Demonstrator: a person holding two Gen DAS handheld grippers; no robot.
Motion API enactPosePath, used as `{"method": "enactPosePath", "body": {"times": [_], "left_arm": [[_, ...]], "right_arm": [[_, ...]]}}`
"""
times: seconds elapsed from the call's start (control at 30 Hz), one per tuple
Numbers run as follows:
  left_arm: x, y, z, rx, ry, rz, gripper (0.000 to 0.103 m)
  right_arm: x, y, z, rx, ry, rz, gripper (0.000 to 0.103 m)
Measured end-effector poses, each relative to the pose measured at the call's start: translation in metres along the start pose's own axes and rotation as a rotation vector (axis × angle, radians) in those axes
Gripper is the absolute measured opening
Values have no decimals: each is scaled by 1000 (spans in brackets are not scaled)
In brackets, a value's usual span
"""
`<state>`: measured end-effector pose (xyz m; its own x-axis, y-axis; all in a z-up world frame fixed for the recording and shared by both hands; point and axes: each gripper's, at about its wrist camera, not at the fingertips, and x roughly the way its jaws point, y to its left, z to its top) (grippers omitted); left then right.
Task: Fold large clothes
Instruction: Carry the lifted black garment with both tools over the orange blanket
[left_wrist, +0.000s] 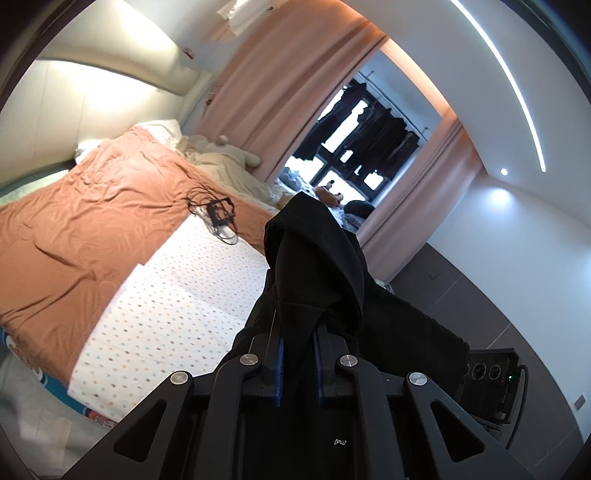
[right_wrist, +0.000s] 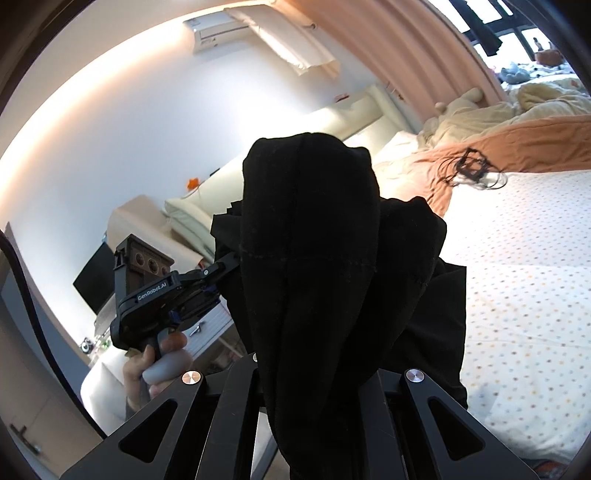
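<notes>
A black garment hangs bunched in the air over the edge of the bed. My left gripper is shut on a fold of it, the cloth pinched between the blue pads. In the right wrist view the same garment drapes over my right gripper and hides its fingers; the cloth rises from between its arms. The left gripper shows there at the left, gripping the garment's other edge, with a hand on its handle.
The bed has a white dotted sheet and an orange blanket with a tangle of black cable on it. Cream bedding and a plush toy lie by the pink curtain. Dark floor runs along the right.
</notes>
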<state>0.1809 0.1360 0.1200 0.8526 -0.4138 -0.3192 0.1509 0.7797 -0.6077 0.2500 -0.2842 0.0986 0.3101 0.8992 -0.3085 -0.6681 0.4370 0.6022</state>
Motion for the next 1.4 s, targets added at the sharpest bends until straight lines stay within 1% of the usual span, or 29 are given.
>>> {"method": "enactPosePath", "body": {"times": [0.17,0.4,0.57,0.83,1.07,1.23,1.4], "left_arm": [[-16,27,17,-6,-28,24,12],[-34,62,42,18,-65,65,11],[-41,102,62,-30,-89,75,11],[-38,175,96,-112,-117,92,11],[-35,231,126,-133,-131,102,11],[-50,264,139,-140,-142,150,11],[-59,291,150,-148,-139,239,11]], "right_arm": [[29,20,-5,-23,21,26,8],[85,35,5,-41,62,74,8],[124,46,8,-45,81,113,8],[206,57,27,-68,155,163,8],[275,55,37,-79,203,223,8],[321,60,31,-79,227,283,8],[372,67,21,-57,272,343,8]]}}
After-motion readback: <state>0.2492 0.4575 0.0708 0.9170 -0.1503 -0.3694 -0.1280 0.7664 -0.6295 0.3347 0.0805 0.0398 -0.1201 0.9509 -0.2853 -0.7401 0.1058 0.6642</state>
